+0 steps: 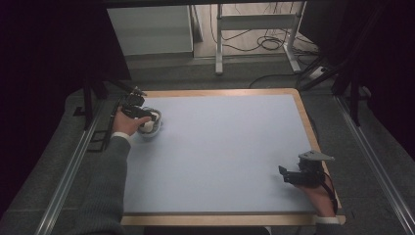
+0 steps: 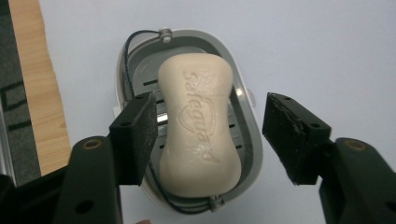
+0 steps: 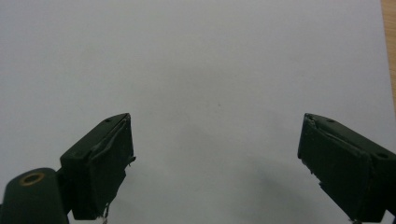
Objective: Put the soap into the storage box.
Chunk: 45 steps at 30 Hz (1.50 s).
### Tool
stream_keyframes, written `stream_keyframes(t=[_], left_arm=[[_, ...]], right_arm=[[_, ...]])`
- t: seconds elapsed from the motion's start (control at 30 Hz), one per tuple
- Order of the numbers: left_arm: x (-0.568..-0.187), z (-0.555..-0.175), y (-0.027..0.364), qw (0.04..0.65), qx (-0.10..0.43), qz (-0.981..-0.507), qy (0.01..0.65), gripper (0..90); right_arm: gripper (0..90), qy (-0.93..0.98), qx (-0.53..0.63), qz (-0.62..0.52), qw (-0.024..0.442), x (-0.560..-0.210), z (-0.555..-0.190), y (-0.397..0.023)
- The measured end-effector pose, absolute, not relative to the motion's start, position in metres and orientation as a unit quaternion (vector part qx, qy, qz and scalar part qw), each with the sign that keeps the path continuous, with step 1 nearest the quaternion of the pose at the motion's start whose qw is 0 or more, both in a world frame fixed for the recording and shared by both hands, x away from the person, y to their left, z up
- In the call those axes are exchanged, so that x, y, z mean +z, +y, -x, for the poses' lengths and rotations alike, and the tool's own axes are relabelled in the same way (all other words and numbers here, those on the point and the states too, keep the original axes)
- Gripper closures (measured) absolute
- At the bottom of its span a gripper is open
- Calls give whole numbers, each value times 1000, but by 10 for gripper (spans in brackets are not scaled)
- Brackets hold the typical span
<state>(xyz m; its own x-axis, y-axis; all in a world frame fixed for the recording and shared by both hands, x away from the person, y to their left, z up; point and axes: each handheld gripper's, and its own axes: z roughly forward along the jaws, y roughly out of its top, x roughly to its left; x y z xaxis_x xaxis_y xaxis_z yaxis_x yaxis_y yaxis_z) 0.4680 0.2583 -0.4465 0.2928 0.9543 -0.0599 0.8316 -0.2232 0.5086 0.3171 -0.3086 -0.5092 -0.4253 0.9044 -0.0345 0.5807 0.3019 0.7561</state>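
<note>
A cream bar of soap (image 2: 198,126) stamped with a brand name lies in a white and grey oval soap dish (image 2: 244,109) with a slotted floor. My left gripper (image 2: 208,135) hangs over it, open, one jaw on each side of the bar and apart from it. From the high view the dish (image 1: 150,128) sits at the table's far left under the left gripper (image 1: 142,113). My right gripper (image 1: 293,175) rests near the front right of the table; its jaws (image 3: 215,158) stand wide open over bare blue surface.
The light blue mat (image 1: 220,147) covers a table with a wooden rim (image 1: 308,125). A wood strip (image 2: 32,84) runs left of the dish. Metal rails (image 1: 73,166) flank the table; cables (image 1: 264,41) and a stand lie on the floor beyond.
</note>
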Motion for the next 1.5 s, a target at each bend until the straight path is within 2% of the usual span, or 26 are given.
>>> stream_keyframes(t=[0.47,1.07,1.5], left_arm=[[-433,-412,238,296,148,-799,502,263],[-485,-323,224,342,115,-817,449,231],[-524,-294,219,343,102,-813,460,227]], right_arm=[[102,768,348,-481,240,-505,-314,-309],[102,771,349,-472,246,-503,-312,-302],[102,771,350,-470,250,-502,-311,-302]])
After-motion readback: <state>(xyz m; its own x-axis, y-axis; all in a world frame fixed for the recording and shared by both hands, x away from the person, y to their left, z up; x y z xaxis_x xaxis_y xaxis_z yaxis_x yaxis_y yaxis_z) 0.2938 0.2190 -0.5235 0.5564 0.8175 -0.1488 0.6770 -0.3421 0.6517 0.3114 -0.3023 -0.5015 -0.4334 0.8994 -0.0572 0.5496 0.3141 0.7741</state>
